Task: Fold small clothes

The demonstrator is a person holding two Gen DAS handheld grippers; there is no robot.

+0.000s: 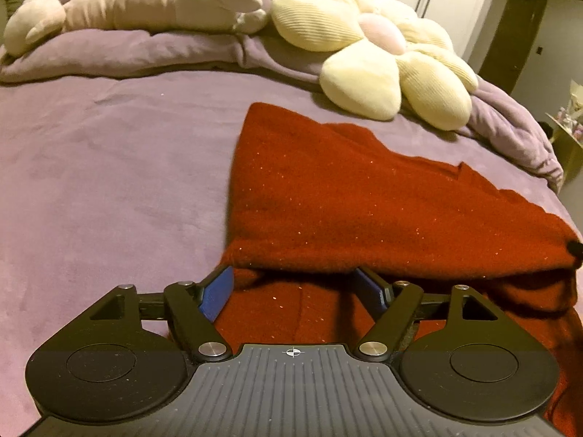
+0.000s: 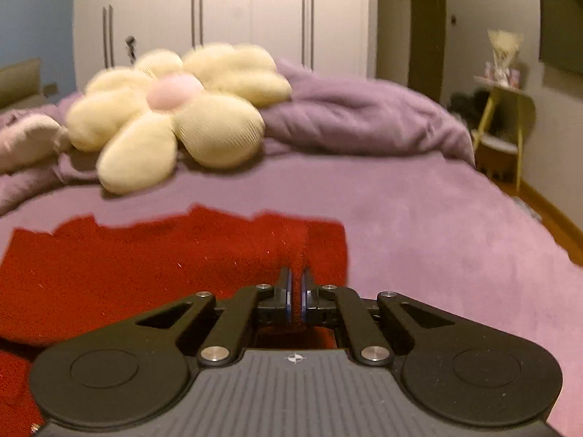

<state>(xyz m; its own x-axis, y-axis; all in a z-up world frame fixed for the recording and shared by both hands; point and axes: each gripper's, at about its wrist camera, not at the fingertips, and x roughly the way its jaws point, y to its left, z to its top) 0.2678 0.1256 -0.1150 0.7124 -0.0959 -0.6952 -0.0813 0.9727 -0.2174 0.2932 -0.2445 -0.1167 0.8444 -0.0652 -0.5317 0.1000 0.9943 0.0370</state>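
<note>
One red garment point(image 1: 346, 200) lies crosswise (folded); right hand-held gripper point(image 2: 297, 284) pinches it; left point(image 1: 295, 291) released.

home bedroom; bed point(image 2: 419, 218) (purple); probably wardrobe point(image 2: 255, 11); flower cushion point(image 2: 175, 116)

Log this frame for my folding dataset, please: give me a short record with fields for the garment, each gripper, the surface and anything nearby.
garment: red knit garment, partly folded over itself
left gripper: open, jaws straddling the fold's near edge
right gripper: shut on a pinch of the red fabric
surface: purple bedspread
nearby: flower cushion and plush toy beyond the garment, not touching it
</note>
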